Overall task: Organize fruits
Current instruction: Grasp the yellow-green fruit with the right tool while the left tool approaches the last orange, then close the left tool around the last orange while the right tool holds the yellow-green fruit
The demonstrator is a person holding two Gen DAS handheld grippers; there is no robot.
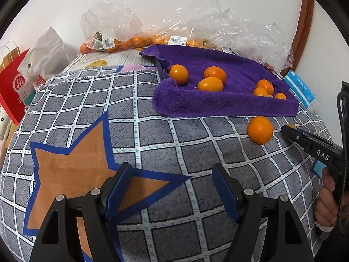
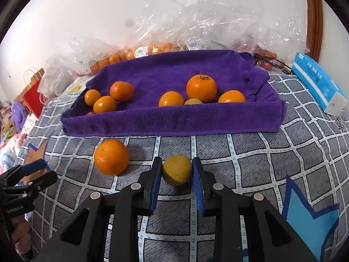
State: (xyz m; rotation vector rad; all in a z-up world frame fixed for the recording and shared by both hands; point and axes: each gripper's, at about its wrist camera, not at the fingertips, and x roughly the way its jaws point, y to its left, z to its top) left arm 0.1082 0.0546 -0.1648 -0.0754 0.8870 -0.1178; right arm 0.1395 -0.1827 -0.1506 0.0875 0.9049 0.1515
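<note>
The fruits sit in two groups inside the purple towel-lined tray: three oranges at its left end and four more pieces at its right, among them the large orange with a stem and a pale yellow one half hidden behind the front wall. Two fruits lie outside on the grey checked cloth, just in front of the tray: a big orange and, to its right, a small yellow fruit. Your right gripper has its blue pads clenched on that yellow fruit, one against each side, and whether the fruit rests on the cloth or is just off it cannot be told. Your left gripper hovers over the orange star printed on the cloth with its fingers spread apart and nothing between them. From the left wrist view the big orange lies near the tray's front right corner, with the right gripper's tip just beside it. Behind the tray, clear plastic bags of more oranges are piled against the wall, and a blue tissue pack lies at the right.
</note>
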